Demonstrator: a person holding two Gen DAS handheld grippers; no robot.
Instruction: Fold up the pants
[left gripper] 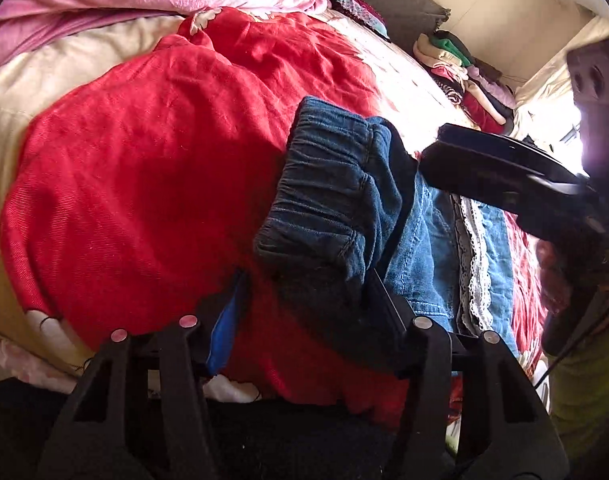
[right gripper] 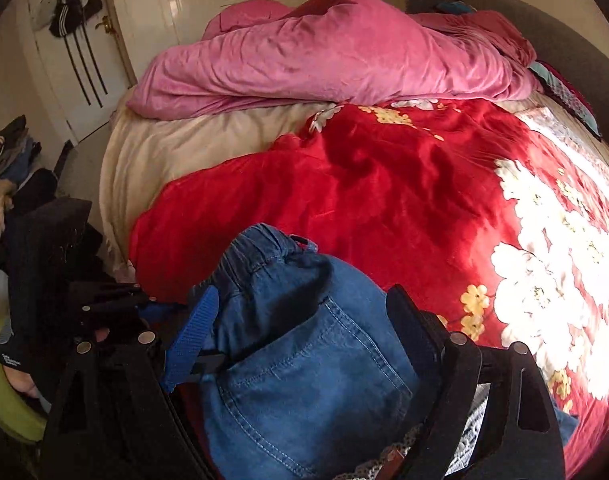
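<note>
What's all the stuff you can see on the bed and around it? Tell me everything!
jeans: one pair, blue denim with an elastic waistband and lace trim, near edge of the bed, between both grippers
red bedspread: one, red with white and yellow flowers, spread over the bed
pink duvet: one, pink, bunched at the far side of the bed
cream sheet: one, cream, under the bedspread
clothes pile: one, mixed colours, beside the bed's far corner
door: one, white, dark items hanging on it
left gripper: black, blue pad, open, waistband draped on one finger
right gripper: black, blue pad, open around the jeans
</note>
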